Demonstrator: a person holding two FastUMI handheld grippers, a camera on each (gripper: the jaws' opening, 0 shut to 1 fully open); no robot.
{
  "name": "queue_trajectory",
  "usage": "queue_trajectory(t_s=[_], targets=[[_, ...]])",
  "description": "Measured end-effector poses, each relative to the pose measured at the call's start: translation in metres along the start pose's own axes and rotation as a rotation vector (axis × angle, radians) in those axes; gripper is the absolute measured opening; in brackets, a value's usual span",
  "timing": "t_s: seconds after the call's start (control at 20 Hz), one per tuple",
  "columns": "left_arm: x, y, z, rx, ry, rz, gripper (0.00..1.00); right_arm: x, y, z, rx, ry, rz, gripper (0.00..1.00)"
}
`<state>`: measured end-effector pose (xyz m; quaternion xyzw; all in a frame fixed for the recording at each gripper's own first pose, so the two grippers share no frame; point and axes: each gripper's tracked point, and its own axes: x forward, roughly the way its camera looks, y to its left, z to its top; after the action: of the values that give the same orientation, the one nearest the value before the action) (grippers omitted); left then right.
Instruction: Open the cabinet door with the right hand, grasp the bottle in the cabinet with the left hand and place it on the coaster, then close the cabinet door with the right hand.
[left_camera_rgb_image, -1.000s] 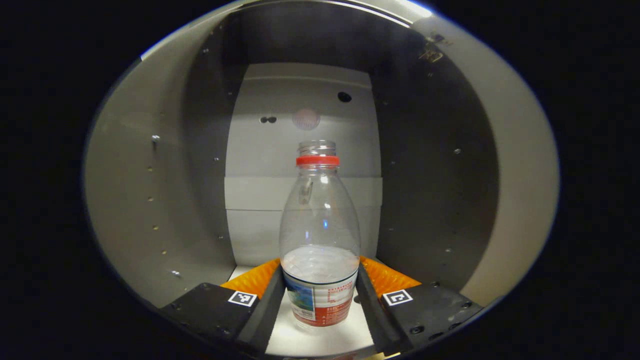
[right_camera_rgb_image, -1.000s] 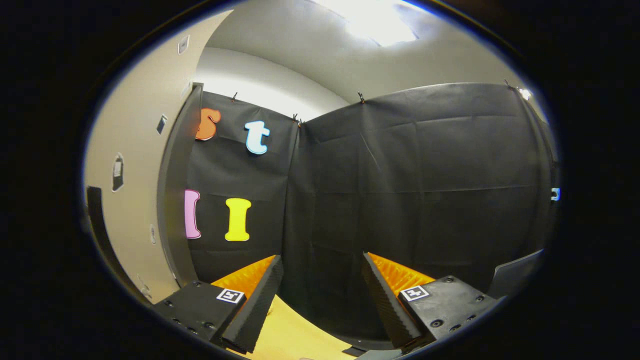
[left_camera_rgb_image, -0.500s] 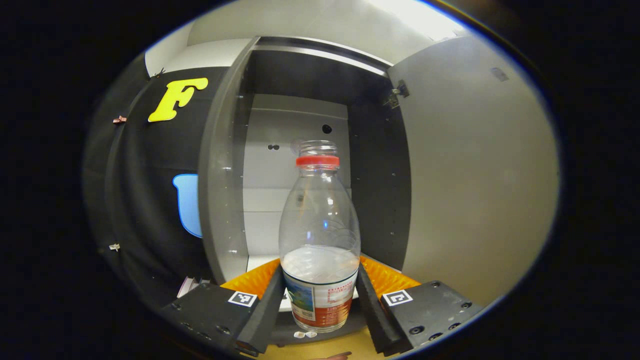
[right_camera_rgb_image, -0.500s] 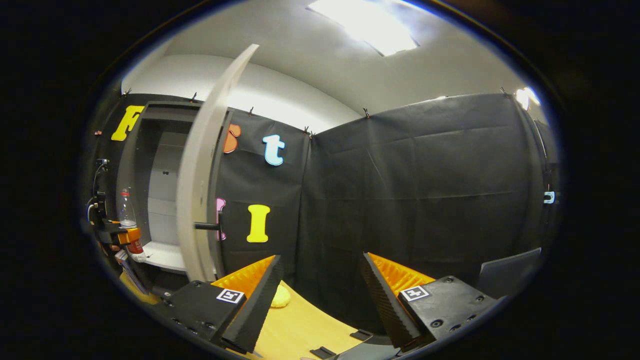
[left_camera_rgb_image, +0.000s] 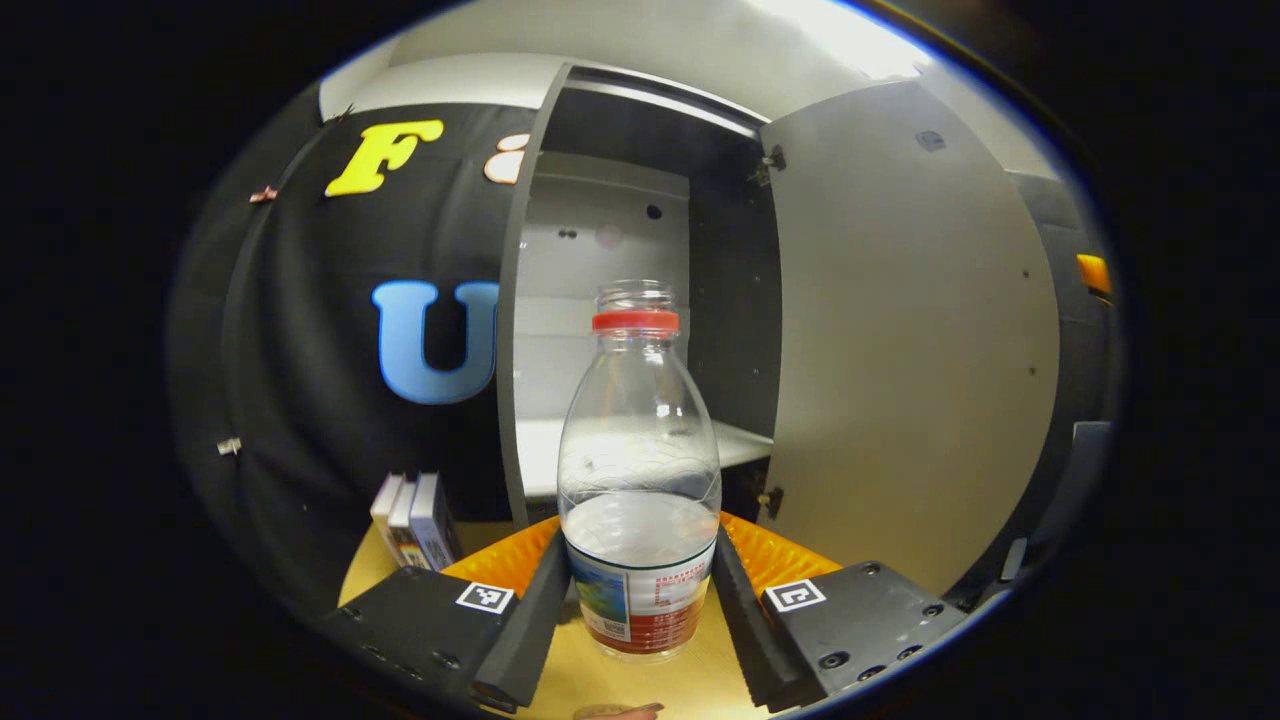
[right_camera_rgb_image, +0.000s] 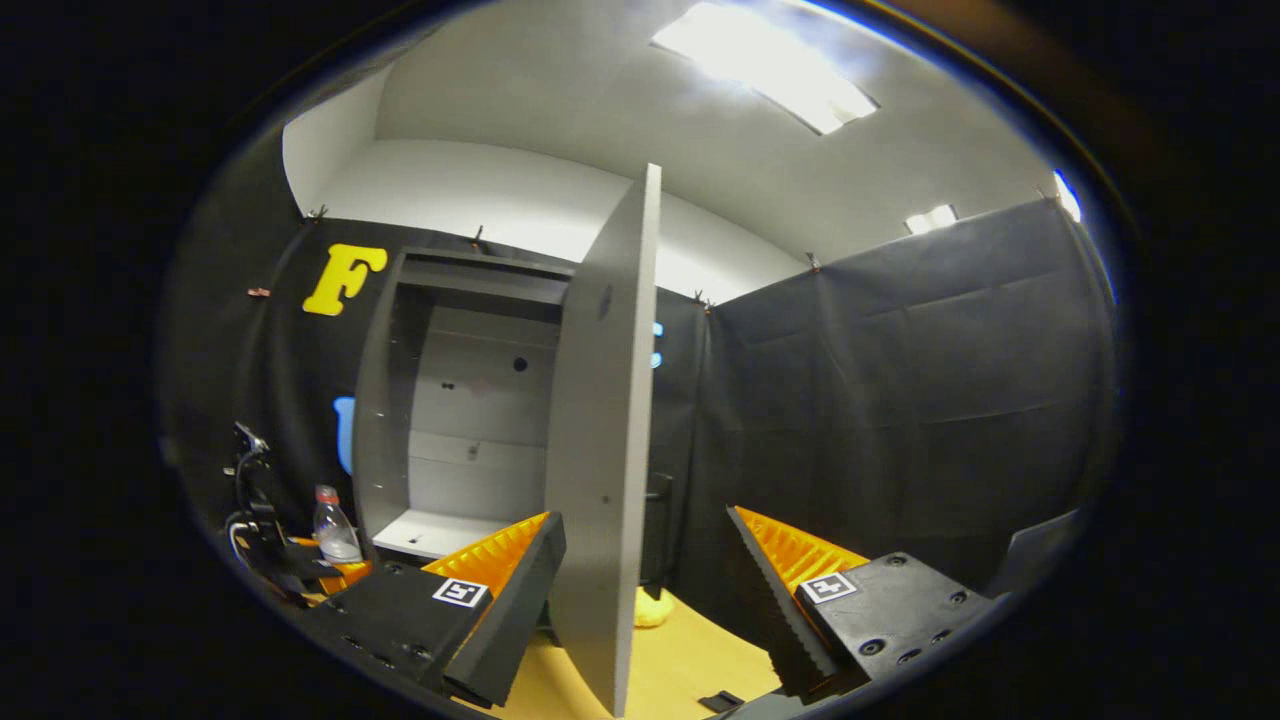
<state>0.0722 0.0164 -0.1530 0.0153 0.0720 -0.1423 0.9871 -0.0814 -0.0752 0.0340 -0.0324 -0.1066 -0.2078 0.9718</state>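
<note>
1. The bottle (left_camera_rgb_image: 640, 470) is clear, with a red ring at its neck, no cap, and a little water at the bottom. It stands straight up.
2. The left gripper (left_camera_rgb_image: 640, 590) holds it. Both fingers (left_camera_rgb_image: 535, 610) press on the label part, one on each side.
3. The bottle is outside the cabinet (left_camera_rgb_image: 600, 300), in front of its open side. The yellow table (left_camera_rgb_image: 690, 680) is below it, and its base looks a bit above the tabletop.
4. In the right gripper view the bottle (right_camera_rgb_image: 335, 525) and the left gripper (right_camera_rgb_image: 300, 570) show far off at the left, near the cabinet (right_camera_rgb_image: 450, 420).
5. The door (left_camera_rgb_image: 910, 330) is swung wide open, to the right of the bottle.
6. Some books (left_camera_rgb_image: 415, 520) stand on the table left of the cabinet.
7. The right gripper (right_camera_rgb_image: 645, 590) has its fingers (right_camera_rgb_image: 510, 600) wide apart. The edge of the door (right_camera_rgb_image: 605, 440) shows between them, but they do not squeeze it.
8. A small yellow thing (right_camera_rgb_image: 650, 610) lies on the table behind the door.
</note>
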Motion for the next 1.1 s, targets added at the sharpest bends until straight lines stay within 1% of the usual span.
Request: queue_trajectory(t_s=[0.1, 0.15, 0.3, 0.4, 0.55, 0.65, 0.75, 0.85, 0.95, 1.1], targets=[[-0.016, 0.005, -0.022, -0.024, -0.017, 0.025, 0.76, 0.008, 0.022, -0.007, 0.021, 0.015, 0.089, 0.97], [-0.023, 0.009, -0.034, -0.035, -0.035, 0.046, 0.77, 0.014, 0.030, -0.010, 0.021, 0.014, 0.119, 0.97], [-0.039, 0.013, -0.086, -0.059, -0.040, 0.114, 0.76, 0.027, 0.054, -0.038, 0.012, 0.063, 0.197, 0.97], [-0.051, 0.014, -0.118, -0.036, -0.046, 0.154, 0.77, 0.032, 0.066, -0.056, 0.013, 0.084, 0.235, 0.98], [-0.058, 0.016, -0.153, 0.027, -0.075, 0.173, 0.77, 0.037, 0.084, -0.083, -0.002, 0.104, 0.261, 0.98], [-0.056, 0.020, -0.173, 0.068, -0.100, 0.187, 0.76, 0.032, 0.108, -0.098, -0.010, 0.118, 0.305, 0.98], [-0.053, 0.028, -0.198, 0.073, -0.105, 0.204, 0.77, 0.025, 0.124, -0.123, -0.056, 0.144, 0.344, 0.97], [-0.049, 0.031, -0.218, 0.053, -0.099, 0.202, 0.76, 0.018, 0.144, -0.149, -0.084, 0.196, 0.405, 0.96], [-0.049, 0.031, -0.231, 0.051, -0.102, 0.195, 0.77, 0.010, 0.160, -0.161, -0.051, 0.226, 0.457, 0.95], [-0.046, 0.034, -0.247, 0.076, -0.088, 0.195, 0.77, 0.014, 0.176, -0.172, 0.037, 0.266, 0.461, 0.95]])
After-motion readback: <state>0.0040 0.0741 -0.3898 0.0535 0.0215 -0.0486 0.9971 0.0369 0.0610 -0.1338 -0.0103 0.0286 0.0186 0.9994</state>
